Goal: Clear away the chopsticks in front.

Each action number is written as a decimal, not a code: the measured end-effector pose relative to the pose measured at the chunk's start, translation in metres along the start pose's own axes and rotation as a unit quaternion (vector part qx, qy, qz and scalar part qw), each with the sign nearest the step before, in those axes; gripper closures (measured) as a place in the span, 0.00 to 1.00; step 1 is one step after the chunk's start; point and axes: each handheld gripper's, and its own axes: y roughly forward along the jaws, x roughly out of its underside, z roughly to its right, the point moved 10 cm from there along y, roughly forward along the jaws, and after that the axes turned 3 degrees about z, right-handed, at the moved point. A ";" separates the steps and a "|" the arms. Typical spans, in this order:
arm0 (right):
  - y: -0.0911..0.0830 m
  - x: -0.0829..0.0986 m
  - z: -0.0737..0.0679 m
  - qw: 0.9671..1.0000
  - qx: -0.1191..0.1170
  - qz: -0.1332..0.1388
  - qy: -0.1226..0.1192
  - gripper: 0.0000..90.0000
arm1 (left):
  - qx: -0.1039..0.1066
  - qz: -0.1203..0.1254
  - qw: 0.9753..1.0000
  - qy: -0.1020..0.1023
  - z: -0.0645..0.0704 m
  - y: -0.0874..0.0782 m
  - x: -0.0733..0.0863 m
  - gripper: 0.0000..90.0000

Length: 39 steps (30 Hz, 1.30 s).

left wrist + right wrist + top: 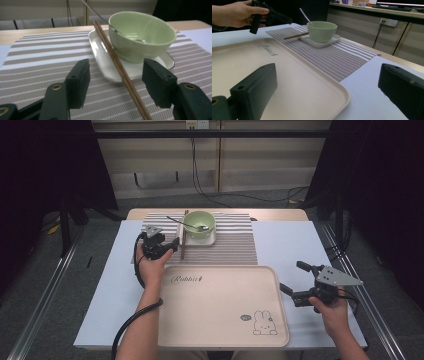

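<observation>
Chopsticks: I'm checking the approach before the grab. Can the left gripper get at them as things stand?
Probably yes. The left gripper is open, its jaws standing either side of the chopsticks, which lean with their far end on the white dish beside the green bowl. Nothing lies between the jaws and the sticks.

Left gripper: held forward on an outstretched forearm, jaws spread wide, nothing clamped | Right gripper: held low at the person's right, angled leftward, jaws spread wide, nothing clamped | Grippers: well apart
</observation>
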 end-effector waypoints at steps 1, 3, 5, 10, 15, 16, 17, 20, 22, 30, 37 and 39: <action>0.000 0.000 -0.001 1.000 -0.004 -0.003 0.002 0.02 | -0.004 -0.005 1.000 0.003 0.000 0.003 0.001 0.46; 0.001 0.000 0.000 1.000 -0.003 -0.001 0.003 0.02 | -0.009 -0.012 1.000 0.006 0.000 0.009 0.004 0.50; 0.000 0.000 0.000 1.000 -0.002 -0.001 0.004 0.02 | -0.014 -0.015 1.000 -0.004 0.001 0.017 0.006 0.56; 0.000 0.000 0.000 1.000 -0.002 -0.002 0.002 0.02 | -0.019 -0.014 1.000 -0.009 0.002 0.026 0.004 0.65; 0.000 0.001 -0.001 1.000 -0.005 -0.006 0.002 0.02 | -0.025 -0.042 0.998 -0.029 0.006 0.035 0.007 0.70; 0.000 0.001 0.000 1.000 -0.005 -0.005 0.001 0.02 | -0.021 -0.043 0.998 -0.036 0.008 0.037 0.007 0.71; 0.001 0.001 0.000 1.000 -0.001 -0.003 0.001 0.02 | -0.020 -0.046 0.998 -0.042 0.009 0.039 0.007 0.71; 0.000 0.001 0.000 1.000 -0.003 -0.005 0.002 0.02 | -0.023 -0.049 0.997 -0.052 0.009 0.042 0.008 0.73; 0.001 0.000 0.001 1.000 0.003 0.000 -0.001 0.02 | -0.031 -0.056 0.996 -0.055 0.008 0.046 0.011 0.75; 0.001 0.001 0.001 1.000 -0.002 -0.005 0.000 0.02 | -0.042 -0.060 0.995 -0.062 0.005 0.051 0.017 0.81; 0.002 0.001 0.000 1.000 -0.005 -0.005 -0.001 0.02 | -0.048 -0.065 0.994 -0.079 0.006 0.054 0.019 0.82; 0.002 0.001 0.000 1.000 -0.007 -0.007 -0.002 0.02 | -0.053 -0.068 0.993 -0.079 0.005 0.055 0.019 0.82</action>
